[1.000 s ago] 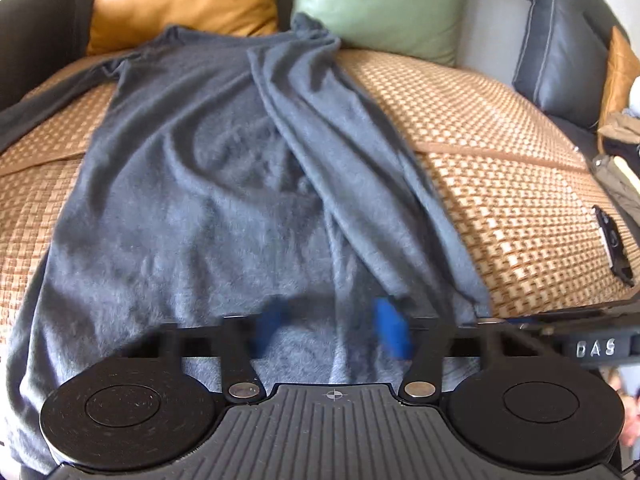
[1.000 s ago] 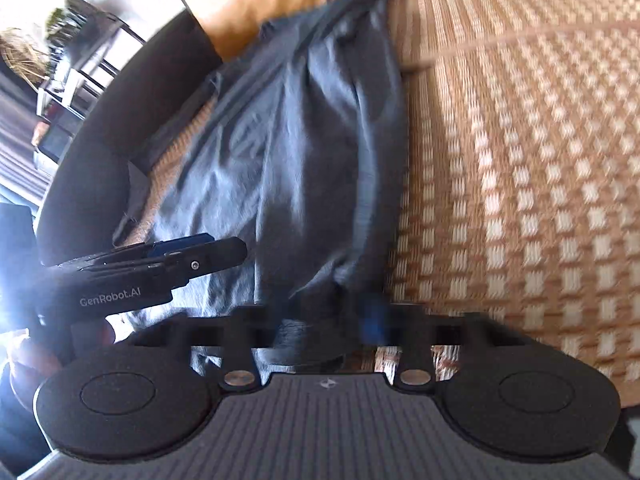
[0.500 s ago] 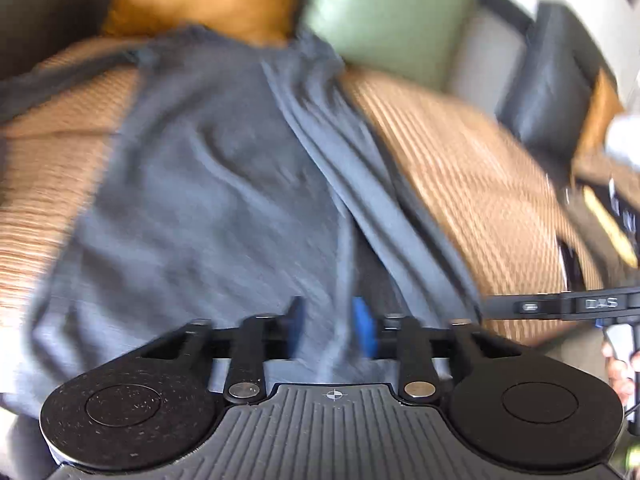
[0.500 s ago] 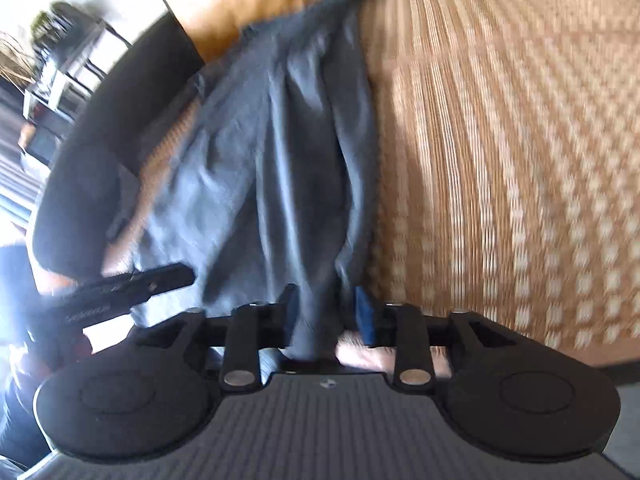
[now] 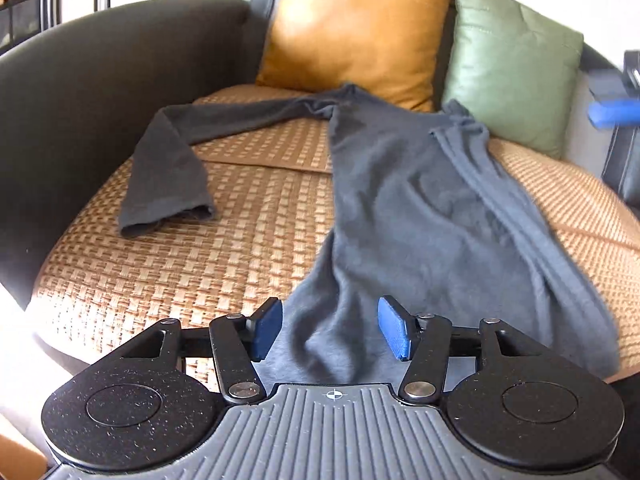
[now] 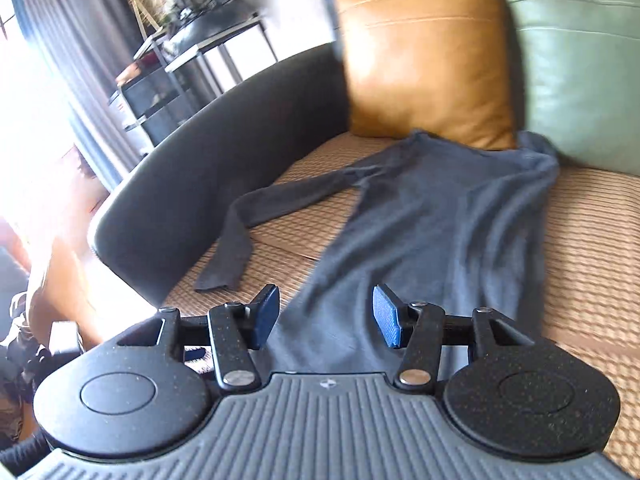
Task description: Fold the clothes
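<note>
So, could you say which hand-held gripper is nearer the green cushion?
Right: the right hand-held gripper hangs on the side of the green cushion; the left hand-held gripper sits further left, over the shirt.

One grey shirt (image 5: 420, 216), two cushions, orange (image 5: 356, 28) and green (image 5: 508, 64), one woven mat (image 5: 240, 240), two grippers

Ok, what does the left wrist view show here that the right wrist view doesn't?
Only the left wrist view shows the right gripper's blue pads at its right edge, and the shirt's folded-over right side.

Only the right wrist view shows the metal shelf unit and curtain behind the sofa arm.

Both show the grey long-sleeved shirt on the woven mat, its outstretched sleeve, and the orange cushion and green cushion.
</note>
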Demonstrator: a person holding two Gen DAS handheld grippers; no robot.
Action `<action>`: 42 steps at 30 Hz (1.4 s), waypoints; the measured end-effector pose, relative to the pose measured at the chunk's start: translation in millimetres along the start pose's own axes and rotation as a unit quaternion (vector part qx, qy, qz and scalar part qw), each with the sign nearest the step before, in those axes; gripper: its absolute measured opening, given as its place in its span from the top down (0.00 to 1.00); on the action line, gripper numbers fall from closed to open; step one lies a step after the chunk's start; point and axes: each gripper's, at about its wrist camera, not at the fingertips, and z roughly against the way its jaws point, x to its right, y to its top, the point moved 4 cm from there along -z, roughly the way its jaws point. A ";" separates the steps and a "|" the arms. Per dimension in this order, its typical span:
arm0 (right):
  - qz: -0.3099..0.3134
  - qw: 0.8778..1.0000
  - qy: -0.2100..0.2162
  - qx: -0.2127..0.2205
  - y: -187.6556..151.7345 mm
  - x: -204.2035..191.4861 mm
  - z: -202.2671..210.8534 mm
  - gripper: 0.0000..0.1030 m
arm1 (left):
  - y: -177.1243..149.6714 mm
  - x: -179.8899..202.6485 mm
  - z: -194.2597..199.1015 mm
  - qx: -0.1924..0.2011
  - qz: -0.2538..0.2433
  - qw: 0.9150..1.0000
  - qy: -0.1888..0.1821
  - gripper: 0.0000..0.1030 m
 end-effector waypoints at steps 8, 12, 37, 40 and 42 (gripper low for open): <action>0.039 0.999 -0.006 -0.017 52.4 -36.7 -62.4 0.44 | 3.0 -11.3 -17.1 -0.003 0.010 0.999 -0.033 0.31; 0.100 0.994 -0.024 -0.024 84.1 -53.6 -111.2 0.42 | 3.1 -10.9 -21.7 -0.002 0.014 0.998 -0.059 0.29; 0.311 0.923 -0.174 -0.144 134.6 5.3 -411.7 0.30 | -2.6 -23.4 -46.8 0.005 0.041 0.991 -0.127 0.22; 0.286 0.934 -0.164 -0.136 142.2 8.3 -411.3 0.27 | -1.4 -20.2 -48.0 0.004 0.034 0.992 -0.123 0.25; 0.269 0.941 -0.157 -0.131 147.3 10.2 -411.0 0.28 | -1.4 -15.0 -48.8 0.001 0.018 0.992 -0.126 0.45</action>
